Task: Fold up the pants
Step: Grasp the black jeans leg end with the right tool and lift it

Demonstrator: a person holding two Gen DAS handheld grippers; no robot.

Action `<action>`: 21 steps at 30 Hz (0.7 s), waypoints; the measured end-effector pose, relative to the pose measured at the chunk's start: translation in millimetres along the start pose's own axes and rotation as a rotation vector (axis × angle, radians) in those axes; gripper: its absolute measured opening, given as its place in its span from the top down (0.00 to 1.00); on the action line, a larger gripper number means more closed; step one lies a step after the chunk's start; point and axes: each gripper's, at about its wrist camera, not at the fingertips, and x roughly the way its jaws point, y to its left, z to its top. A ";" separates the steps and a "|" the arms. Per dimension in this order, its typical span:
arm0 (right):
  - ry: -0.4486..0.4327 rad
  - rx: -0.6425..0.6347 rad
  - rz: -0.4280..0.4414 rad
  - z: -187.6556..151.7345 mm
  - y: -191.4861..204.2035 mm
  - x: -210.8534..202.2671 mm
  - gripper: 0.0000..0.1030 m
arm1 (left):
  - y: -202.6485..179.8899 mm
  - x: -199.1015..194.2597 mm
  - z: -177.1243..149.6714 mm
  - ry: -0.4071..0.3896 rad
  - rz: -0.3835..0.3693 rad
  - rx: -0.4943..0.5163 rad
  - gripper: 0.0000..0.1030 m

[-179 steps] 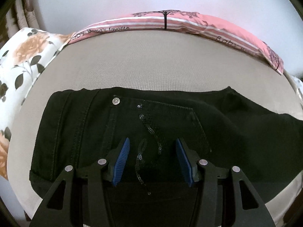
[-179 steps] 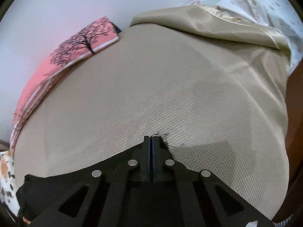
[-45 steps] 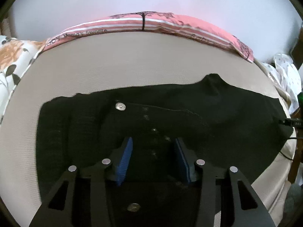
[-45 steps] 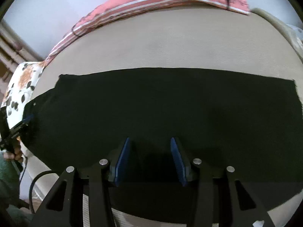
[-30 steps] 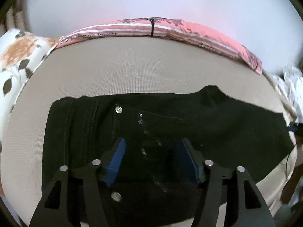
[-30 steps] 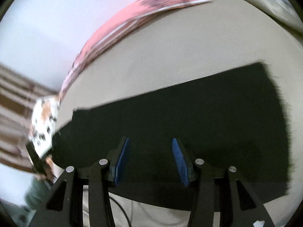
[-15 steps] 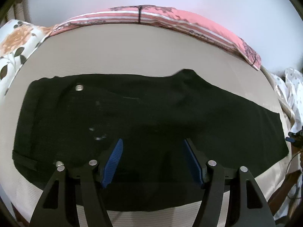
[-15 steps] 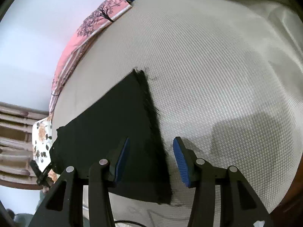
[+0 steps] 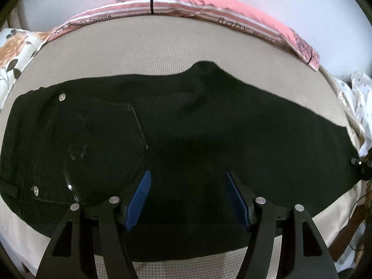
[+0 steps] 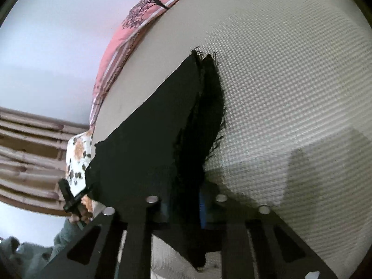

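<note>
Right hand-held gripper just clamped the pants hem near bed's edge; left hand-held gripper wide, w/ nothing held. Fold prob next.

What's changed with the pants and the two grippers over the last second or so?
The right gripper swung to the frayed leg hems of the black pants and its jaws have just been closing on them; the fabric now sits pinched between its pads. The left gripper shifted from over the back pocket toward mid-leg, jaws open, holding nothing. The pants still lie flat on the beige bed cover, pink pillow unmoved.
</note>
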 end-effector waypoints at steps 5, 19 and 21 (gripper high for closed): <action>-0.069 0.055 0.000 -7.2 13.7 -9.0 0.91 | 5.2 -0.5 -2.5 -0.011 -0.013 -0.009 0.36; -0.012 0.020 0.186 12.0 149.5 49.0 0.91 | 30.8 -24.6 -6.4 -0.078 -0.034 -0.038 0.36; 0.017 -0.003 0.205 18.4 172.2 70.0 0.91 | 36.2 -30.1 -7.1 -0.092 -0.040 -0.047 0.36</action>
